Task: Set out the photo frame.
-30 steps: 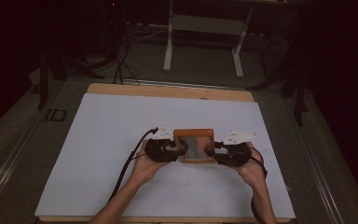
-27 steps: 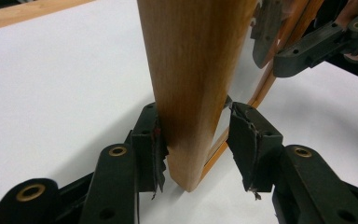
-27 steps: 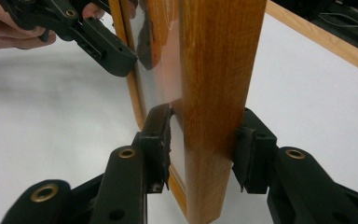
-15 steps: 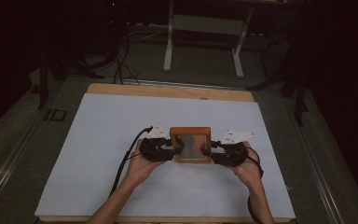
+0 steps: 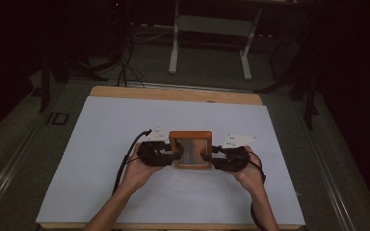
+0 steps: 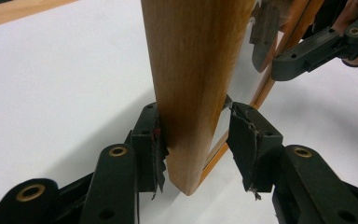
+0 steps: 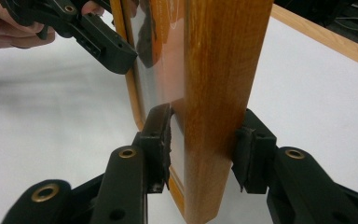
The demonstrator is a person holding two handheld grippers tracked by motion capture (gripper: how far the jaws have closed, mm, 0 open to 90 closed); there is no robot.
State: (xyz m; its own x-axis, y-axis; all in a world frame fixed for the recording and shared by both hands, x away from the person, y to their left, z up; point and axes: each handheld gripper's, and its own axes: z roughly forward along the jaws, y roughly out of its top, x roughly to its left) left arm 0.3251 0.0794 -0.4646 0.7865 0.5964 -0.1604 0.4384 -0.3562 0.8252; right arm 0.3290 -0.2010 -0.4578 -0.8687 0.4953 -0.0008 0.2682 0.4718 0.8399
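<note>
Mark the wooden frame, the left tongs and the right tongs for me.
wooden frame [image 5: 190,136]: high view, top rail.
left tongs [image 6: 196,147]: left gripper view, midway between the tips, astride the frame's edge.
right tongs [image 7: 205,147]: right gripper view, midway between the tips, clamping the frame's side rail.

Both forearms come in from the near edge, angled inward toward each other. The left hand [image 5: 139,169] carries the left claw [image 5: 173,155], pointing right; the right hand [image 5: 250,171] carries the right claw [image 5: 207,157], pointing left, so the two face each other. Each claw's jaws stand partly apart, closed on one side rail of a wooden frame [image 5: 190,150] held between them.
</note>
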